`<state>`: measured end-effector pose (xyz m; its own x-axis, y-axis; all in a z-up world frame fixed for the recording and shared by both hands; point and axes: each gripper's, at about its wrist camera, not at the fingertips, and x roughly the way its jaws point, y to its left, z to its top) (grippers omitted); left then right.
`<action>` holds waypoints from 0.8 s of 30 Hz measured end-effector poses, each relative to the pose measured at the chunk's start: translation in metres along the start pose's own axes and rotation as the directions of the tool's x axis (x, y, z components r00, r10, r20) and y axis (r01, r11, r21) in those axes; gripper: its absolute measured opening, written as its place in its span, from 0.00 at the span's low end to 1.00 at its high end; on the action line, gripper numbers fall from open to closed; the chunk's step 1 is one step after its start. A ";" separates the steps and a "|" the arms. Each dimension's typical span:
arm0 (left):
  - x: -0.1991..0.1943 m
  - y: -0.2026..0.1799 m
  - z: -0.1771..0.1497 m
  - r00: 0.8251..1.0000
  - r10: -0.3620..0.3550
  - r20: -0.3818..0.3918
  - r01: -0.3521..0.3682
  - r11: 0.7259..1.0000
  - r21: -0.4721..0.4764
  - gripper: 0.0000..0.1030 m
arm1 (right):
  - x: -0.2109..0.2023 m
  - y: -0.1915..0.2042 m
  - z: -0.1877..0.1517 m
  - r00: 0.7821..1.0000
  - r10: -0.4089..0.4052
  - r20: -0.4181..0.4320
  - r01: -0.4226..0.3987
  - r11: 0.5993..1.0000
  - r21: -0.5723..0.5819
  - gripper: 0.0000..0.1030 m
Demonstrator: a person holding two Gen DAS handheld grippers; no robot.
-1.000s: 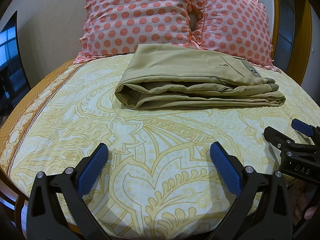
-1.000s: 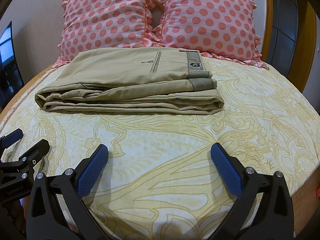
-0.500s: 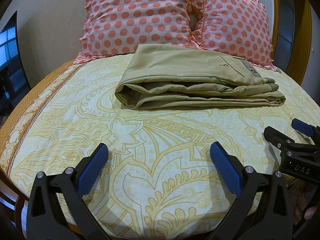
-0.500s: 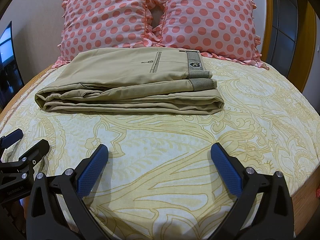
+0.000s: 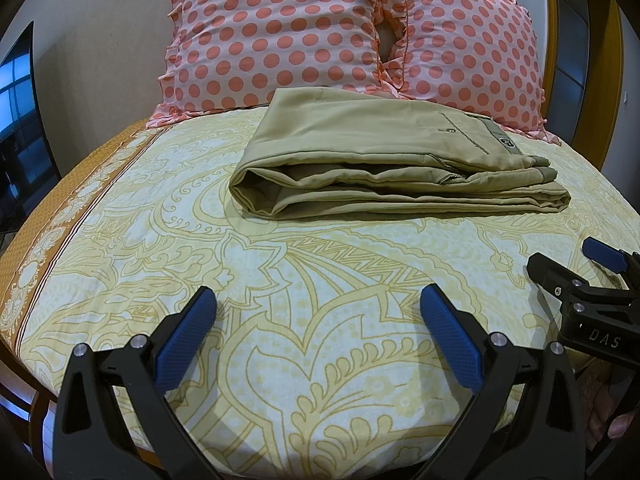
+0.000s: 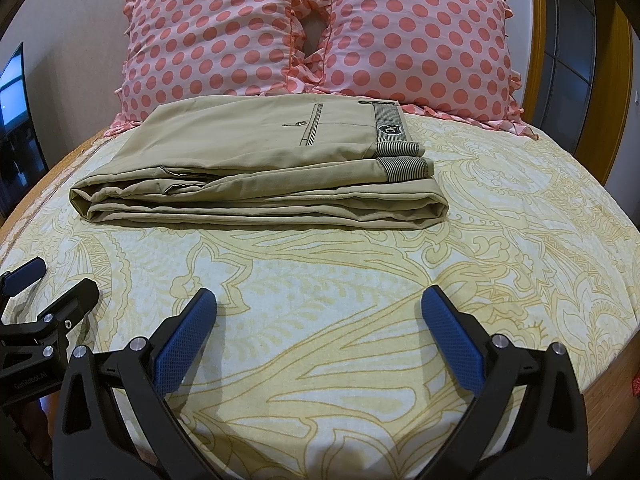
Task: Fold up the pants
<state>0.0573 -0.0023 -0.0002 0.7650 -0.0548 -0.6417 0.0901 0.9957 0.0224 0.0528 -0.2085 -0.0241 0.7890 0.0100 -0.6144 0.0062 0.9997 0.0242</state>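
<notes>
Khaki pants point(image 5: 384, 160) lie folded in a flat stack on the bed, in front of the pillows; they also show in the right wrist view point(image 6: 264, 168), waistband to the right. My left gripper point(image 5: 318, 308) is open and empty, low over the sheet, well short of the pants. My right gripper point(image 6: 318, 308) is open and empty too, at the same distance. Each gripper shows at the edge of the other's view: the right gripper point(image 5: 572, 264) and the left gripper point(image 6: 52, 280).
Two pink polka-dot pillows point(image 5: 280, 32) point(image 6: 416, 32) stand against the headboard behind the pants. The bed has a yellow patterned sheet point(image 5: 320, 264) and a wooden rim point(image 6: 600, 360). A dark screen point(image 5: 20, 128) stands at the left.
</notes>
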 end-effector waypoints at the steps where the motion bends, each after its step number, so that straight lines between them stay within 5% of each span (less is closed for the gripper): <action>1: 0.000 0.000 0.000 1.000 0.000 0.001 0.000 1.000 -0.002 0.98 | 0.000 0.000 0.000 1.000 0.000 0.000 0.000 1.000 0.000 0.99; 24: -0.001 0.001 -0.001 1.000 0.002 0.016 -0.002 1.000 -0.008 0.98 | -0.001 0.000 0.000 1.000 0.001 0.001 -0.001 1.000 -0.001 0.99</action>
<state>0.0563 -0.0010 -0.0002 0.7750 -0.0542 -0.6297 0.0837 0.9963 0.0173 0.0524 -0.2082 -0.0237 0.7898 0.0110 -0.6132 0.0049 0.9997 0.0243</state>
